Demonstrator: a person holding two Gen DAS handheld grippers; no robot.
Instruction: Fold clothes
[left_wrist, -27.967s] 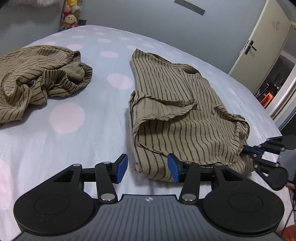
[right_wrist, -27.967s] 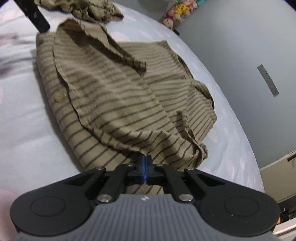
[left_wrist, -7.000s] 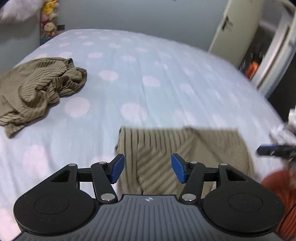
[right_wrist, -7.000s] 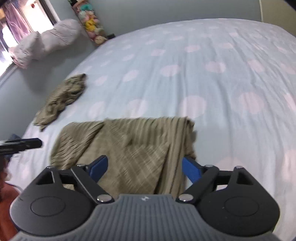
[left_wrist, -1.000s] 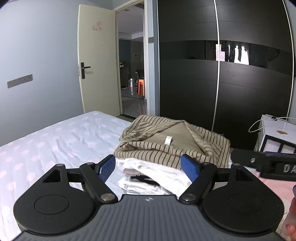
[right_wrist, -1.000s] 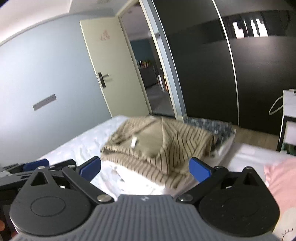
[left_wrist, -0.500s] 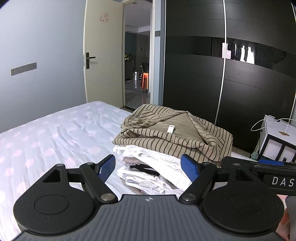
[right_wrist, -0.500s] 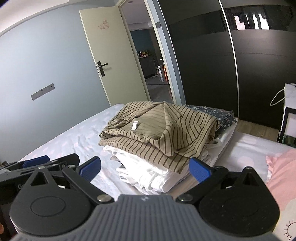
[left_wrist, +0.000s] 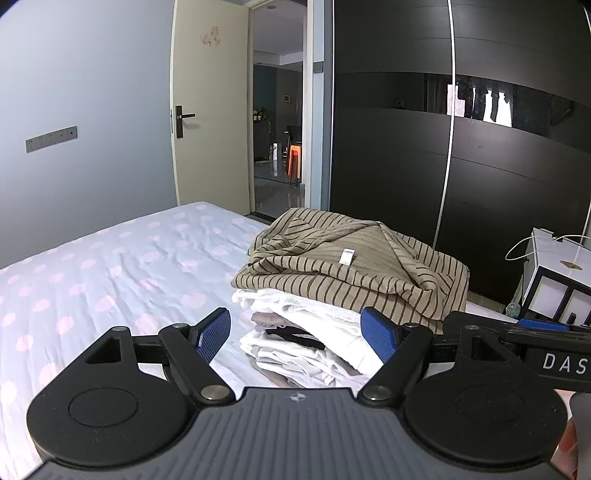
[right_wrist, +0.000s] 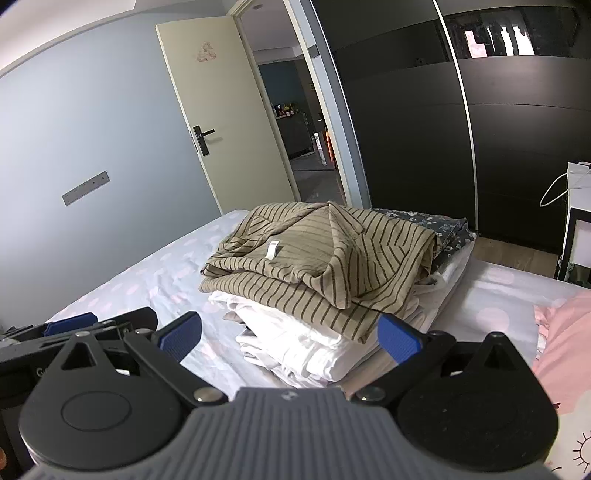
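Now w/ striped top (left_wrist: 354, 273) set on the stack (left_wrist: 306, 339), near the bed (left_wrist: 110, 280) corner toward the wardrobe (left_wrist: 461, 155) & doorway: step in hand reads as release + tidy. Left gripper (left_wrist: 295, 332) fingers (left_wrist: 212, 332) wide apart, nothing between pads, hovering just short of the stack. Right gripper (right_wrist: 288, 334) fingers (right_wrist: 181, 334) likewise spread, empty, on the pillow (right_wrist: 565, 343) side. Best not to re-grab the whole garment. Striped layer sits rumpled, one flap peaked up near the white label (right_wrist: 272, 250), front hem overhanging the white items beneath. To finish well: press peaked flap flat w/ one pad, light touch only; pinch the drooping hem at its edge & tuck back square w/ the stack; keep other gripper low as a stop so lower white layers don't slide toward the bed edge. Cloth soft & slippy, prob. shifts under any sideways drag, so push down, not across. Back out straight, fingers kept apart, no snagging folds.
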